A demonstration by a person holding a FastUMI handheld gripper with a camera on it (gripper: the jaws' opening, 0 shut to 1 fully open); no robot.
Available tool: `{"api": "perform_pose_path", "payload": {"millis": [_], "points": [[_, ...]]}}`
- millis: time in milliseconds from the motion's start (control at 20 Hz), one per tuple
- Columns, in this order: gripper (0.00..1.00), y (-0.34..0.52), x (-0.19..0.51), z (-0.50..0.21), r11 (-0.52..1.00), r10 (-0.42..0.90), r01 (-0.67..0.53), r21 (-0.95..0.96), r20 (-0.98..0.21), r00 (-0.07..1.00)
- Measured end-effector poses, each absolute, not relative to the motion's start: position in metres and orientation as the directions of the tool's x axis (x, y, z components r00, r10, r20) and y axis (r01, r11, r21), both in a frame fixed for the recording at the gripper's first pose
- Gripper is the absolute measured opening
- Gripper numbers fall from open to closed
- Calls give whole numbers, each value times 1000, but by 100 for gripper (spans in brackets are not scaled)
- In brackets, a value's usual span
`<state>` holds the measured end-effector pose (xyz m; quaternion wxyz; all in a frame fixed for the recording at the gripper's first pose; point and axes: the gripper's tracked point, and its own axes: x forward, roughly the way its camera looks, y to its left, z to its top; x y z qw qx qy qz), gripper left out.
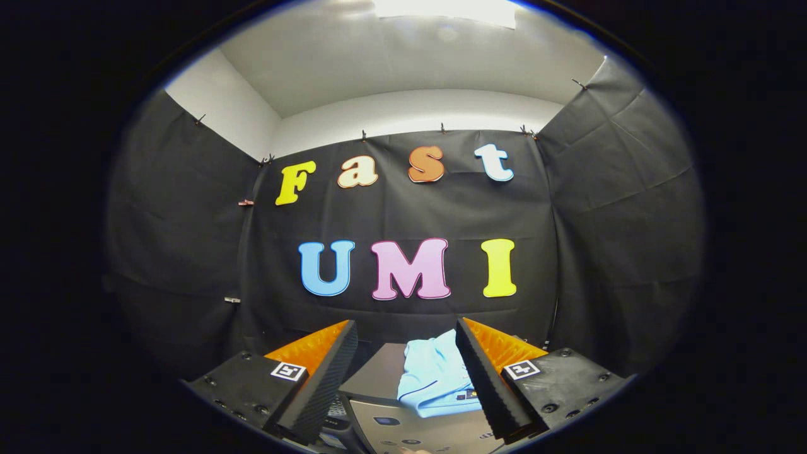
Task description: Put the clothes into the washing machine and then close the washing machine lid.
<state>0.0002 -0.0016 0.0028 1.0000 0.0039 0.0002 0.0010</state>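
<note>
While open, hand-held gripper (406, 331) above clothes (434, 375)

Gripper (406, 334) held level, pointing fwd toward the booth's back wall. Fingers spread wide, clear gap btwn them, nothing clamped, no contact on either pad. Left finger (318, 384) and right finger (488, 384) angle outward from their bases, tips roughly even w/ each other. Each finger base carries a small square marker tag. Both ridged inner pads face each other.
</note>
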Motion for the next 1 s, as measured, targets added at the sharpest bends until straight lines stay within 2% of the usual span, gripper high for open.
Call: {"api": "perform_pose_path", "payload": {"millis": [750, 1000], "points": [[98, -17, 13, -5, 1000, -23, 23, 9, -44, 999], [98, -44, 42, -3, 997, -82, 82, -4, -89, 993]]}}
